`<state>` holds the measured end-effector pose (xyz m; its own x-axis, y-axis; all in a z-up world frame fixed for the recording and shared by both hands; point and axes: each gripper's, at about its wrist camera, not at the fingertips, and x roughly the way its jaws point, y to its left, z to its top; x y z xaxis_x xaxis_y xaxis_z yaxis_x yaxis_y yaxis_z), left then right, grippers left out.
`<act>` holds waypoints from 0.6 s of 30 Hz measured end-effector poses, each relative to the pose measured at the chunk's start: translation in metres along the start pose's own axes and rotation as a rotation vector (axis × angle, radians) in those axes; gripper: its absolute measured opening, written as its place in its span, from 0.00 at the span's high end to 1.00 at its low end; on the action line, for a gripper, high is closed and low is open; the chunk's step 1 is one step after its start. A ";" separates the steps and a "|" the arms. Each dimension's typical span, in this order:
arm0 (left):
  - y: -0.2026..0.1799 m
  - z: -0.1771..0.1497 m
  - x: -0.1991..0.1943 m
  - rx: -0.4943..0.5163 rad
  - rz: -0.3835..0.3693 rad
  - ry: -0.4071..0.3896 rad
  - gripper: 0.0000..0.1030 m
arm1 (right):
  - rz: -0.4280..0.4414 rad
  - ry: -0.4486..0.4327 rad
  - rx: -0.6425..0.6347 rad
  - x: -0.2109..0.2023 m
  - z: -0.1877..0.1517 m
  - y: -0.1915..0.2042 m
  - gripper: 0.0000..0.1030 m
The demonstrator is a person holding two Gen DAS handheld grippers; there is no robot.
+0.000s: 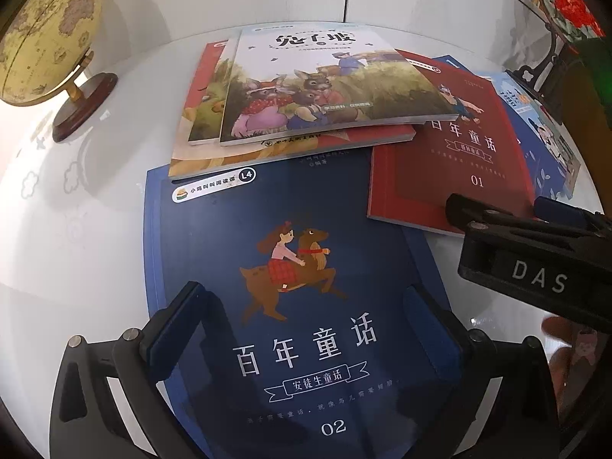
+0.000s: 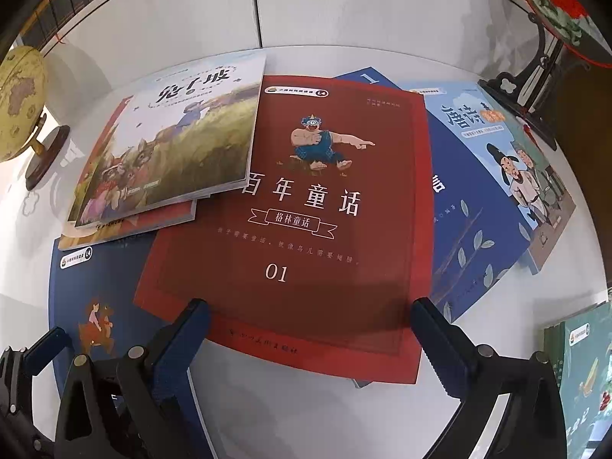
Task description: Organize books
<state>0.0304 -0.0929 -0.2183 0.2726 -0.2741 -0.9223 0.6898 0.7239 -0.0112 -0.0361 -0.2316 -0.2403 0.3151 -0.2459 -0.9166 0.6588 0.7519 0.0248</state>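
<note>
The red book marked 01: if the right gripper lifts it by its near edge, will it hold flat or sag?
The red book looks like a thin softcover, so it would probably droop if lifted by one edge. Its glossy cover may slip. The rabbit book overlaps its corner and would likely shift.

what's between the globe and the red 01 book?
In the right wrist view, a stack topped by the rabbit-cover picture book lies between the cream globe and the red 01 book.
</note>
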 end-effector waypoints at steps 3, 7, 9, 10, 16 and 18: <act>0.001 0.001 0.001 0.019 -0.008 0.015 0.01 | 0.002 0.006 -0.004 0.000 0.001 0.000 0.00; 0.019 0.007 -0.006 -0.009 -0.056 0.036 0.01 | 0.013 0.027 -0.014 -0.002 0.002 -0.001 0.00; 0.035 0.017 -0.017 -0.014 -0.066 -0.009 0.01 | 0.023 0.012 -0.008 -0.010 0.004 -0.004 0.00; 0.043 0.025 -0.023 -0.006 -0.080 -0.036 0.01 | 0.027 -0.023 -0.014 -0.019 0.007 -0.004 0.00; 0.082 0.090 -0.025 0.046 -0.167 -0.118 0.01 | 0.068 -0.116 -0.056 -0.039 0.051 0.009 0.00; 0.087 0.109 -0.014 0.050 -0.196 -0.114 0.01 | 0.055 -0.134 -0.084 -0.035 0.065 0.020 0.00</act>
<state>0.1596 -0.0952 -0.1644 0.2019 -0.4780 -0.8548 0.7685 0.6184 -0.1643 0.0103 -0.2483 -0.1819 0.4408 -0.2780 -0.8535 0.5808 0.8133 0.0350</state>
